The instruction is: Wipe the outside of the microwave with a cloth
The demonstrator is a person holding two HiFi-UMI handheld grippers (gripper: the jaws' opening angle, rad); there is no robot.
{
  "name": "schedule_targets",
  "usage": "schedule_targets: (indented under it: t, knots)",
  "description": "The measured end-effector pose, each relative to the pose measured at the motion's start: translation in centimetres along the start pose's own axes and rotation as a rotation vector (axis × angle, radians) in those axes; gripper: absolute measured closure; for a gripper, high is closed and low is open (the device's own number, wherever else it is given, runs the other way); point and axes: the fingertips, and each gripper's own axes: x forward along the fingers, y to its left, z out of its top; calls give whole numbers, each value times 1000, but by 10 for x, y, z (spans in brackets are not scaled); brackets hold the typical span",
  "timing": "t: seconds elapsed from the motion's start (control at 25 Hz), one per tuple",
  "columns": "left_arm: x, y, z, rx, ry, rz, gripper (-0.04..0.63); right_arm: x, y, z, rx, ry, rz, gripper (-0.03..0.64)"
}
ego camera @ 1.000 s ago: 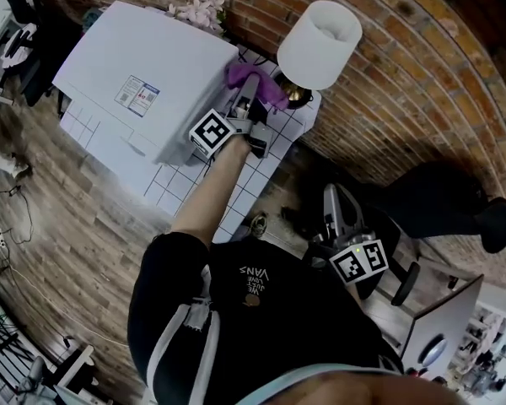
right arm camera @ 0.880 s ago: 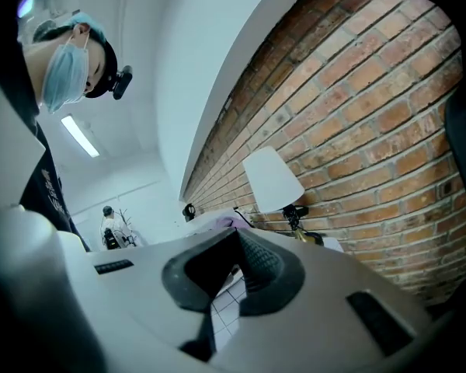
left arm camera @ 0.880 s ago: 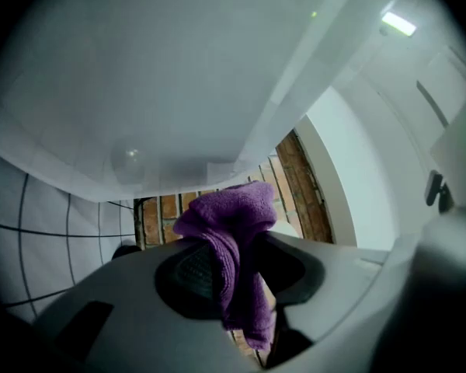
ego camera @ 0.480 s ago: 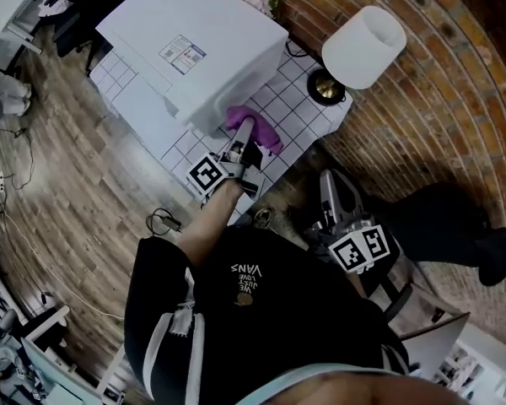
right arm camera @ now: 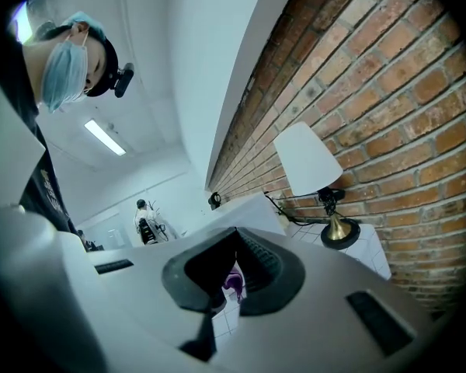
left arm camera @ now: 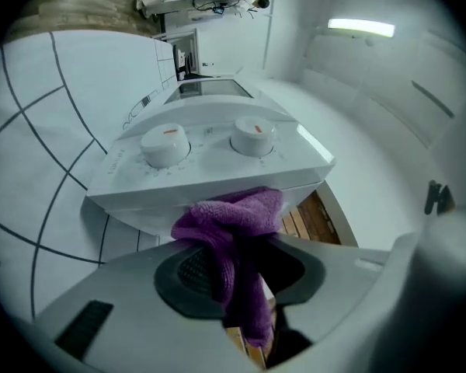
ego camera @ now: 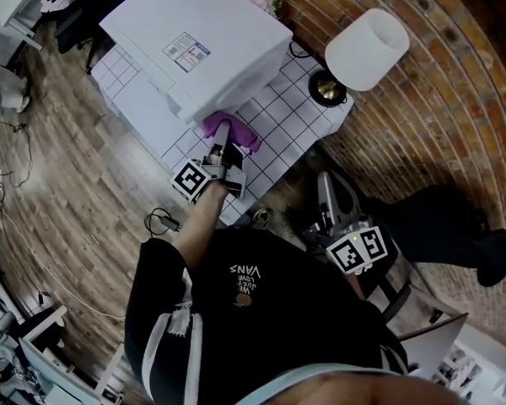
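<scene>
Left gripper (left arm camera: 237, 266) clamps the soft, probably light purple cloth (left arm camera: 233, 212) by its bunched middle against the microwave (left arm camera: 210, 169) corner; right gripper (right arm camera: 231, 266) is closed, empty.

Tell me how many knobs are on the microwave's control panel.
2. In the left gripper view they sit side by side on the microwave panel: the left knob and the right knob, above the purple cloth clamped in the left gripper. None appears hidden.
</scene>
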Motion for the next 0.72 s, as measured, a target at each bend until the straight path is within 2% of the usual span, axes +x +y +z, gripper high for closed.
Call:
schedule_targets:
  t: [0.32,0.6,0.72]
  knots:
    - [63,16,-33,-13,103,-25,466,-15,-27,5,23,-30,-130,617]
    - [140,31,-67,-8,156,-62,466,-33,-54,3,54,-43,-246,617]
    - [169,41,-82,-3,176,-48,466,-43,-64,3,61,-44,-293,617]
